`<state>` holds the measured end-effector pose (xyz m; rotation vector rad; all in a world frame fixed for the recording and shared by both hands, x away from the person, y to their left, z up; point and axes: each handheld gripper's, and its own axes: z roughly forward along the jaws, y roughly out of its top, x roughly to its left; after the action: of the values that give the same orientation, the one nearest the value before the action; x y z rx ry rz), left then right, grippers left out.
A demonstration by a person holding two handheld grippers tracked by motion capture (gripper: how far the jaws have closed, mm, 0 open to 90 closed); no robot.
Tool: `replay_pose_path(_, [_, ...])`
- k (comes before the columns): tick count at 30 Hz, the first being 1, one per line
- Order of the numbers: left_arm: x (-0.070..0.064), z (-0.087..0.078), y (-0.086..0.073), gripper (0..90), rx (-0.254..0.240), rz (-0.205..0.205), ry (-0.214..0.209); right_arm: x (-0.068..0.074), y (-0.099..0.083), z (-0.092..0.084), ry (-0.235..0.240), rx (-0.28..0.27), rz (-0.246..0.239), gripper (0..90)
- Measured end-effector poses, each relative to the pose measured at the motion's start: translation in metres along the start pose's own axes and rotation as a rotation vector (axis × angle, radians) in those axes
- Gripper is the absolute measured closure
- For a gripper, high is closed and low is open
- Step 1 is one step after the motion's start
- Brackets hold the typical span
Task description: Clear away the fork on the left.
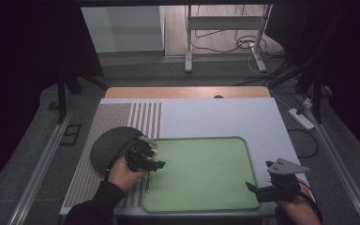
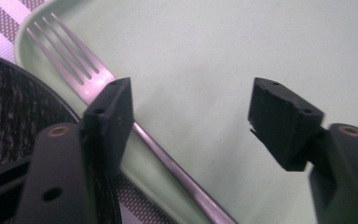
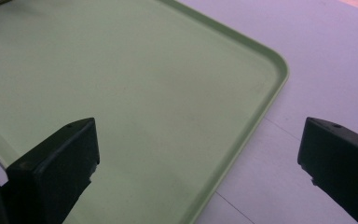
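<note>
Left hand-held gripper [image 2: 191, 102]: jaws apart over the silver metal fork [image 2: 121, 116], which lies free along the pale green plastic tray's [image 1: 243, 150] left edge. Right hand-held gripper [image 3: 198, 154]: jaws wide apart, nothing between them.

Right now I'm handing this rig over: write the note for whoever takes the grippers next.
Left gripper: jaws open, nothing between the pads, over the left edge of the green tray.
Right gripper: open and empty, at the tray's right front corner.
Fork: lies on the tray along its left rim, tines toward the far corner, handle running under the left jaw.
Dark round plate: on the striped placemat, left of the tray.
Done: fork is on the tray.
Left: judging by the layout, probably the plate; confirm first.
</note>
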<state>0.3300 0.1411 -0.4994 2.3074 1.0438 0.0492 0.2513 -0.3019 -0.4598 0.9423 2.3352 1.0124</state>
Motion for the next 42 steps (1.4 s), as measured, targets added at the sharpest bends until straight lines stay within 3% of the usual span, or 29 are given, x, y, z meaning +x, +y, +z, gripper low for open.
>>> replay_pose_path(8, [0.002,-0.004,-0.002,15.8,-0.034,-0.019,-0.028,0.000,0.000,0.000,0.001,0.000,0.005,0.0])
replay_pose_path(10, [0.002,-0.005,-0.004,8.4,-0.040,0.011,-0.021,0.000,0.000,0.000,0.000,0.000,0.005,0.0])
replay_pose_path(15, [0.001,-0.005,-0.006,0.1,-0.043,0.062,-0.010,0.000,0.000,0.000,0.000,0.000,0.005,0.0])
replay_pose_path(20, [0.002,-0.007,-0.007,0.0,-0.056,0.073,-0.019,0.000,0.000,0.000,0.001,0.000,0.006,0.0])
replay_pose_path(32, [0.008,-0.015,-0.015,0.0,-0.069,0.050,-0.038,-0.001,0.000,0.000,0.000,-0.005,0.012,0.0])
replay_pose_path(42, [0.014,-0.027,-0.031,0.0,-0.082,0.025,-0.021,-0.001,0.000,0.000,-0.001,-0.004,0.014,0.0])
